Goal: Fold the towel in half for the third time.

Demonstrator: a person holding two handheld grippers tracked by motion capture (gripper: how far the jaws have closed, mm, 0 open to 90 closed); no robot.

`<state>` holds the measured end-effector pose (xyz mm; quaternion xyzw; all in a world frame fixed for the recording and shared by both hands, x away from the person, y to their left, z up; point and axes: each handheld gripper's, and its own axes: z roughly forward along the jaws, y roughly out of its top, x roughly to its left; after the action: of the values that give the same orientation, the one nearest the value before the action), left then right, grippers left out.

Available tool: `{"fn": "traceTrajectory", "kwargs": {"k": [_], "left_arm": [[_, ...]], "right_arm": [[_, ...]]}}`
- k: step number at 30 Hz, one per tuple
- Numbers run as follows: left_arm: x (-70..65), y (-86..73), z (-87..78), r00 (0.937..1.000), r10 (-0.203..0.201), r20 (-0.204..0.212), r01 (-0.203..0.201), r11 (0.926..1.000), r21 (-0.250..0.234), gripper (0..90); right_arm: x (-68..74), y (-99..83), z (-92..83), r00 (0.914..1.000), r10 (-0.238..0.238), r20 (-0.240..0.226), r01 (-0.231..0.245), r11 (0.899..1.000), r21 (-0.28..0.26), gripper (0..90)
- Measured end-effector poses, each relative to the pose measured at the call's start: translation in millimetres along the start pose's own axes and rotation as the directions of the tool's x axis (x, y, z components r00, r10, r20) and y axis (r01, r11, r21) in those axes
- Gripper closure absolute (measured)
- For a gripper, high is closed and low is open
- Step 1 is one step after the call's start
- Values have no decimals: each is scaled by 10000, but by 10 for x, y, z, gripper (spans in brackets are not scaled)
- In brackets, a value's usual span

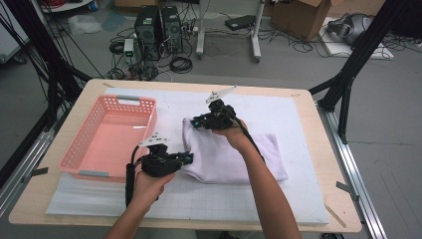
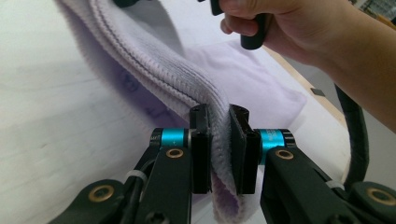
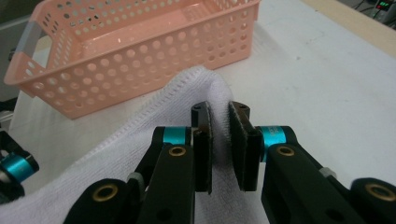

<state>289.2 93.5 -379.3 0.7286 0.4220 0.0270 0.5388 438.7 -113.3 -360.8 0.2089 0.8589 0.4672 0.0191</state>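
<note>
Towel (image 1: 234, 154) on white mat (image 1: 298, 129); cabled floor (image 1: 209, 55)

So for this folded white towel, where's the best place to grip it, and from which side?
Along its thick folded edge nearest the pink basket, one corner per hand-held gripper, coming in from the basket side. The towel lies flat, so only that rolled edge offers bulk to pinch. The left hand-held gripper and right hand-held gripper already clamp there.

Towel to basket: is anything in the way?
Nothing visible. The towel is pinched by both tools, left and right, and the basket sits right beside it on the mat, open and empty.
</note>
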Motion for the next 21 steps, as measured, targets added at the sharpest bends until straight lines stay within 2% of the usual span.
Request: {"fn": "traceTrajectory", "kwargs": {"k": [6, 12, 21], "left_arm": [[-165, 116, 249, 9991, 231, 359, -240, 9994, 240, 799], [-365, 162, 588, 9968, 382, 697, -423, 9974, 585, 798], [-618, 189, 1061, 9950, 567, 825, -646, 9932, 964, 797]], "right_arm": [[-83, -104, -314, 9995, 189, 261, -177, 9989, -433, 804], [-179, -293, -633, 9977, 409, 546, -374, 9972, -644, 805], [-340, -615, -1012, 9900, 733, 1204, -657, 9957, -656, 805]]}}
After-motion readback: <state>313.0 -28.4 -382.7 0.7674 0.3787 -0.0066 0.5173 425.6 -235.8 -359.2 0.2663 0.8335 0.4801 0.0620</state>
